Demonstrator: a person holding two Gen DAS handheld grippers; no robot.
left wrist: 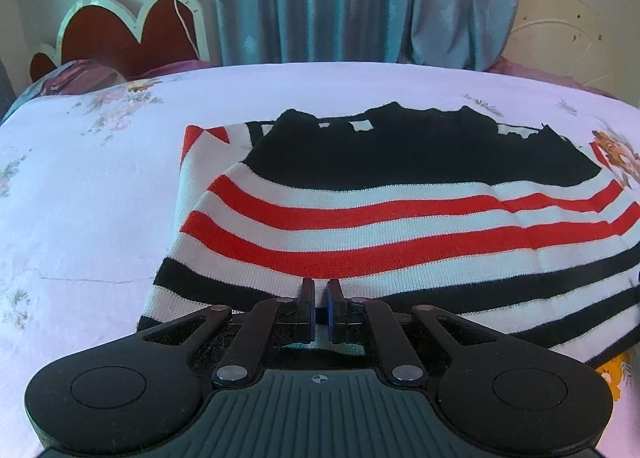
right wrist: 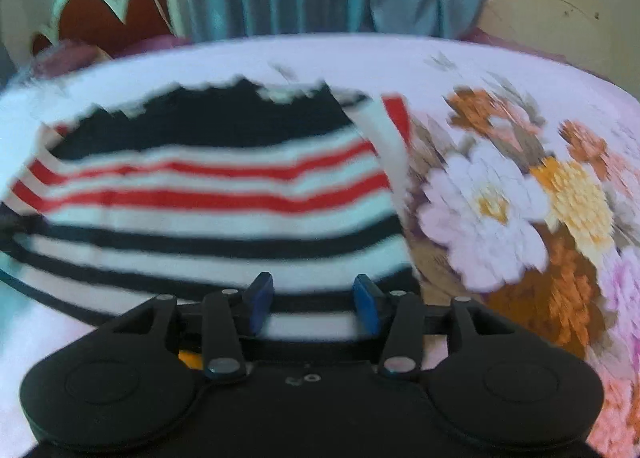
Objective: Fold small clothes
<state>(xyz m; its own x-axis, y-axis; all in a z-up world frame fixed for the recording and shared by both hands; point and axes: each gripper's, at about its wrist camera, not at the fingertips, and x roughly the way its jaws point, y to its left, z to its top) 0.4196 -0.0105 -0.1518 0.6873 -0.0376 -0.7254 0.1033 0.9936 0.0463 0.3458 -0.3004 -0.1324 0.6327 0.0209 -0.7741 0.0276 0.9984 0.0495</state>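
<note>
You had the left tool (left wrist: 321, 290) nearly closed at the near hem of the sweater (left wrist: 400, 218); whether it pinched fabric, I couldn't tell. Right tool (right wrist: 313, 290) was open over the hem. Best was to grip both hem corners evenly and lift together. The sweater lay flat on the bed (left wrist: 80, 186), striped red, white, black, sleeves folded in.
</note>
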